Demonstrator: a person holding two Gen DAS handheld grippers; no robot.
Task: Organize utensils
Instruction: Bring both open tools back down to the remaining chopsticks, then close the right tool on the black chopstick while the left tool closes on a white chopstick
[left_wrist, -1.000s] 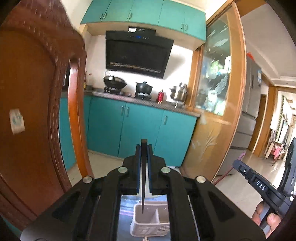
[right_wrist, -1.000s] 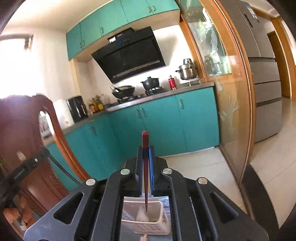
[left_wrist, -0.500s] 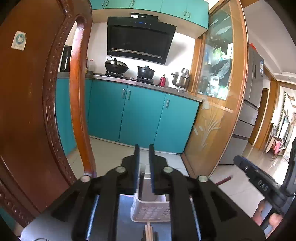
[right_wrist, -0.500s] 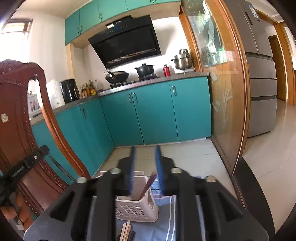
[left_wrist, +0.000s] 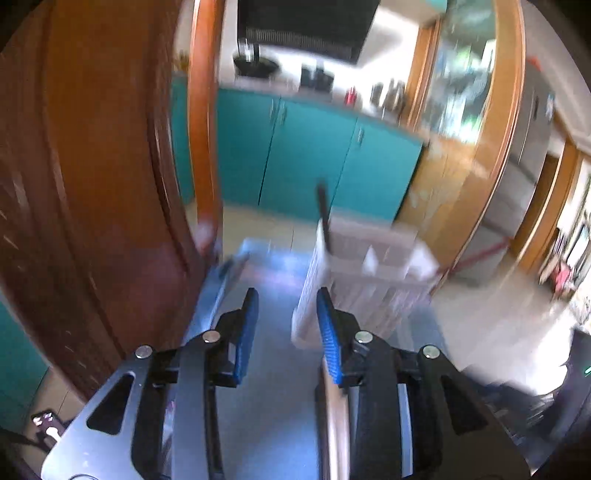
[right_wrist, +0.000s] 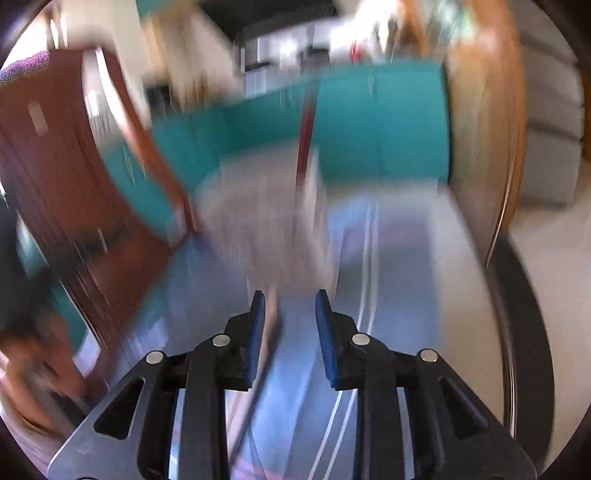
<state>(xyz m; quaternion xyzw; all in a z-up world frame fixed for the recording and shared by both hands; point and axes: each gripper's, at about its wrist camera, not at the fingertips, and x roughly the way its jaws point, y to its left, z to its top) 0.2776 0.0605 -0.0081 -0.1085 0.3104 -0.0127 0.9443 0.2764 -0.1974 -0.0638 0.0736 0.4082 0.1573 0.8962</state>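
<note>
Left gripper (left_wrist: 284, 314) and right gripper (right_wrist: 288, 314), jaws just opened, both empty; descend blurred like this and you risk clipping the white basket (left_wrist: 369, 280), toppling its chopstick (left_wrist: 324, 210).

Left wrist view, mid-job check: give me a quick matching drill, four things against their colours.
Things:
1. chopstick standing in the basket
2. utensil basket
3. pads on the left gripper fingers
4. lower kitchen cabinets

Colours:
A. white
B. teal
C. dark, near black
D. blue

Pairs: 1-C, 2-A, 3-D, 4-B
</note>
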